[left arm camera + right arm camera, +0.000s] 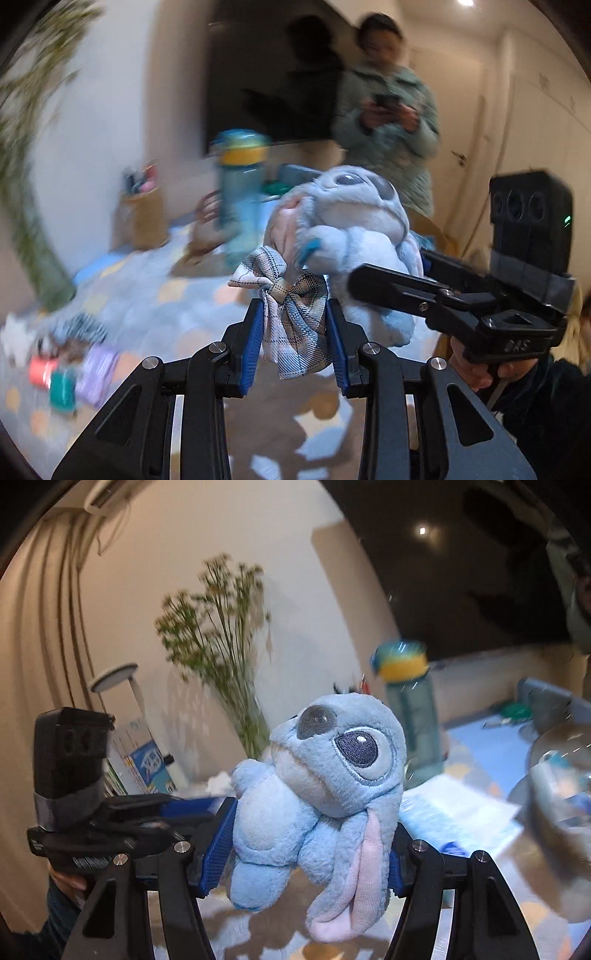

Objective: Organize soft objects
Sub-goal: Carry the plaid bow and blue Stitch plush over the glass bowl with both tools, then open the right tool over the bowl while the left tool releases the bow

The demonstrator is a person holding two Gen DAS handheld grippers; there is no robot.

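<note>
While both claws sit raised over the patterned bench (147, 295), each has a catch. Left claw (294, 334): narrow, blue pads pinching a plaid fabric bow (291, 314) at frame centre, clear of the bench. Right claw (308, 834): wider, clamped on the blue plush toy (325, 768), centre frame, head tilted up, ear hanging. Blurred water bottle (240, 199) behind. Person (388, 122) upper right, holding a phone.

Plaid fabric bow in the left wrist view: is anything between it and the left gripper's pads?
Nothing visible. The grey-and-beige plaid fabric bow sits directly between the blue pads of the left gripper, held above the patterned cloth. The right gripper likewise clamps the blue plush toy with nothing intervening.
</note>
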